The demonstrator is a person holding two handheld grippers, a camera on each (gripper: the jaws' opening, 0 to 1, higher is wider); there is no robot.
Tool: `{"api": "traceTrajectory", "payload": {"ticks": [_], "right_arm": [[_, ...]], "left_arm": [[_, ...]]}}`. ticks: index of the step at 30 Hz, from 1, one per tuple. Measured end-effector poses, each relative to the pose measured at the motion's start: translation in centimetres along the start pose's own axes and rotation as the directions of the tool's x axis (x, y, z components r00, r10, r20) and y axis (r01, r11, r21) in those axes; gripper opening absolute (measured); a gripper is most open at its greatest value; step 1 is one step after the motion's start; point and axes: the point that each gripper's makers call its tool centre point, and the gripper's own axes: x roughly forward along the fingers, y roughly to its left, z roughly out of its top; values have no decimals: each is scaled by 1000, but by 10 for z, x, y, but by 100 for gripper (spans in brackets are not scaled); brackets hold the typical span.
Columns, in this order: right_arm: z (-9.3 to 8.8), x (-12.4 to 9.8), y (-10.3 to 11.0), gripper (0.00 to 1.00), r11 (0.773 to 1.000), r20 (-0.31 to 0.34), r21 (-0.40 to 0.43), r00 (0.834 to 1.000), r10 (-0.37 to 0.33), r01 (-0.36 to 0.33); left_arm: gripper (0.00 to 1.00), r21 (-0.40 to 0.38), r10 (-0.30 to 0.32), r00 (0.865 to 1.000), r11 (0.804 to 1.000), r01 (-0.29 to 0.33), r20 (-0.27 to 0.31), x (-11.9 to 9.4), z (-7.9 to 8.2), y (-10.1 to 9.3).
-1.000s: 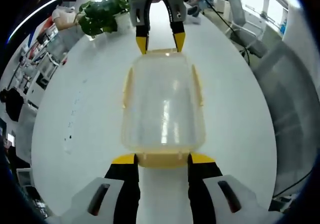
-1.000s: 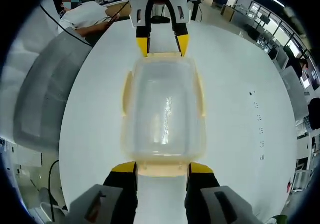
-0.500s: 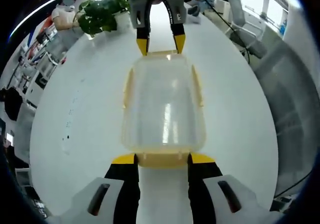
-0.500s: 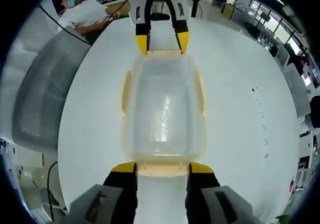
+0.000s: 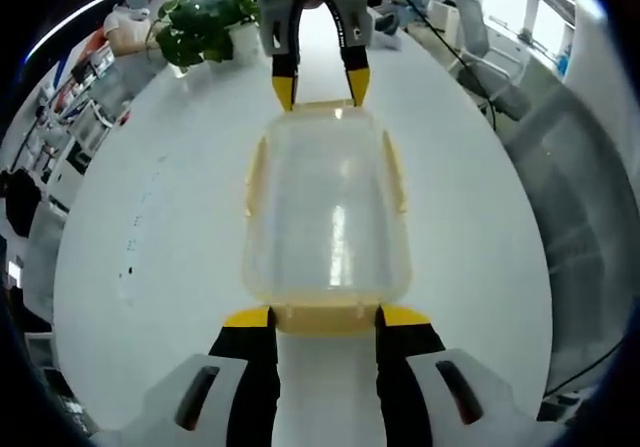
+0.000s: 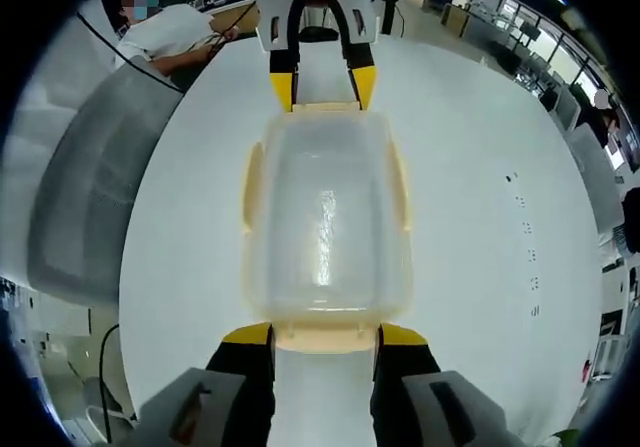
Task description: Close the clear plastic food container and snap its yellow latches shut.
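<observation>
The clear plastic container (image 5: 328,207) lies on the white table (image 5: 150,227) with its lid on. Yellow side latches (image 5: 256,172) sit against its long sides. My left gripper (image 5: 325,317) stands open at the near end, its jaws either side of the yellow end latch (image 5: 325,319). At the far end my right gripper (image 5: 320,92) is open too, astride the other end latch (image 5: 322,109). In the right gripper view the same container (image 6: 325,217) runs from my right gripper (image 6: 325,335) up to the left gripper (image 6: 322,92). Whether the end latches are snapped down is not clear.
A potted plant (image 5: 205,22) stands at the table's far edge. Office chairs (image 5: 480,37) are beyond the table on the right. A person (image 6: 175,32) sits behind the table, and a grey chair back (image 6: 85,187) stands close to its edge.
Both views have drifted very slightly. The container and both grippers keep the same places relative to each other.
</observation>
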Motion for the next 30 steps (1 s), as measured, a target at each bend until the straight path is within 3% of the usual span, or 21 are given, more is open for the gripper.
{"api": "traceTrajectory", "payload": {"ticks": [23, 28, 30], "right_arm": [[2, 5, 3, 36, 1000, 2, -11, 1000, 9, -8], [0, 6, 3, 38, 999, 11, -36, 1000, 8, -8], [-2, 5, 2, 40, 999, 6, -35, 1000, 4, -4]], "left_arm": [[36, -12, -6, 1000, 1000, 6, 14, -1, -3, -7], [37, 19, -3, 1000, 1000, 3, 17, -1, -3, -5], [37, 71, 16, 1000, 997, -16, 1, -2, -6, -2]]}}
